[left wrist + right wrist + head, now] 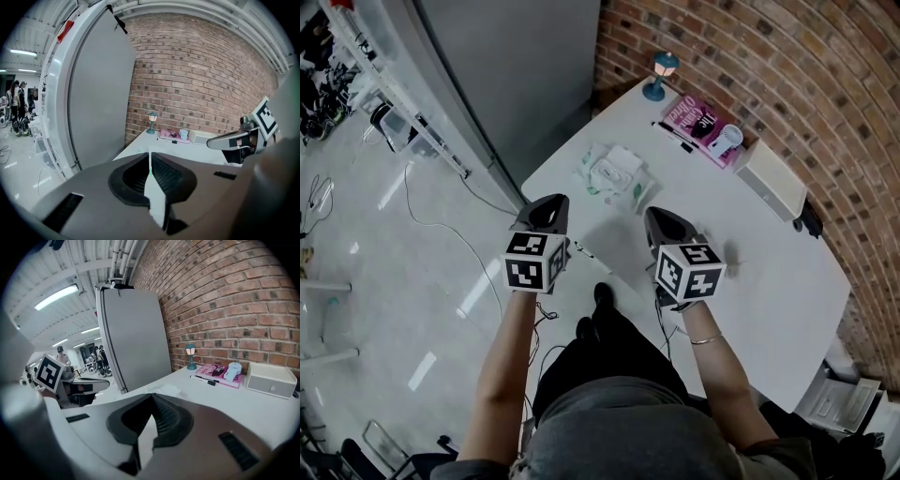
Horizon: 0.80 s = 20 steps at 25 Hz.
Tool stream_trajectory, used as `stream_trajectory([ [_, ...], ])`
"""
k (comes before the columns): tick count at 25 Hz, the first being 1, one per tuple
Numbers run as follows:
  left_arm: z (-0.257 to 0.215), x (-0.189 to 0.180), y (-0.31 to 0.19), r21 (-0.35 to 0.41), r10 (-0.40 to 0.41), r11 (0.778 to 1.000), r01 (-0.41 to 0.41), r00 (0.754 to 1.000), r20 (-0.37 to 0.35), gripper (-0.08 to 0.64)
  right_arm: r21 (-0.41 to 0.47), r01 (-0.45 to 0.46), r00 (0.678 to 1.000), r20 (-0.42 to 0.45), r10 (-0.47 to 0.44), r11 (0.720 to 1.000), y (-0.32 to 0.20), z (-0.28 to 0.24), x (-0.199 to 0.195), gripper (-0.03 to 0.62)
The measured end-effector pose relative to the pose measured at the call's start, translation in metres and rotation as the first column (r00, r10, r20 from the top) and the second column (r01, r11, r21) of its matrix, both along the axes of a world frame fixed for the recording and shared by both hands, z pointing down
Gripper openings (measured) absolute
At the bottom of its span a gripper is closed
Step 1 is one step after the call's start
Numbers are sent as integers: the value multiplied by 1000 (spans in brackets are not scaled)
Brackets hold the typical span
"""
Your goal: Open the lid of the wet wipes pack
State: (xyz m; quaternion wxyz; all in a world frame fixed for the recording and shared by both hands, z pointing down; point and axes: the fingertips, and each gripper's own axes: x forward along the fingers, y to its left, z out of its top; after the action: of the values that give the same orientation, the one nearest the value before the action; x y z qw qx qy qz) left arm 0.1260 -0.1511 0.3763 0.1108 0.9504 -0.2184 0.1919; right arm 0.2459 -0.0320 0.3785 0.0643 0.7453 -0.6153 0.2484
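The wet wipes pack (614, 175) lies flat on the white table (750, 272), crinkled, pale green and white, with a white patch on its top. Whether its lid is up I cannot tell. Both grippers hover on the near side of it, apart from it and pointing towards it. My left gripper (551, 208) is at the table's left edge, shut and empty (150, 161). My right gripper (659, 218) is over the table, also shut with nothing between its fingers (151, 401). Just past those jaws the right gripper view shows the pack (166, 391).
At the far end by the brick wall stand a small teal lamp (661, 73), a pink book (701, 122) with a pale cup (727, 141) on it, a black pen (675, 134) and a white box (773, 178). A tall grey panel (516, 75) stands left of the table.
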Motion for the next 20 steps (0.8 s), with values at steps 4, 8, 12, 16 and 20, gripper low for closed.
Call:
stream_trajectory([
  [4,0,-6,2,-24,-23,999,22,1000,-18,32,20,-11,1000,0,11,1000,5,-2,-5,3],
  [8,-1,-9,2,-21,-31,999,30,999,-22,32,12,3,1000,-25,-3,1000,5,1,-10,3],
  [12,0,-9,3,-23,-37,999,36,999,-22,32,13,9,999,-40,-9,1000,4,1,-10,3],
  [16,3,-9,5,-35,-39,999,39,999,-24,32,6,10,999,-38,-10,1000,5,4,-9,3],
  [20,4,-8,6,-40,-34,999,33,999,-28,32,-1,9,999,-35,-9,1000,4,7,-10,3],
])
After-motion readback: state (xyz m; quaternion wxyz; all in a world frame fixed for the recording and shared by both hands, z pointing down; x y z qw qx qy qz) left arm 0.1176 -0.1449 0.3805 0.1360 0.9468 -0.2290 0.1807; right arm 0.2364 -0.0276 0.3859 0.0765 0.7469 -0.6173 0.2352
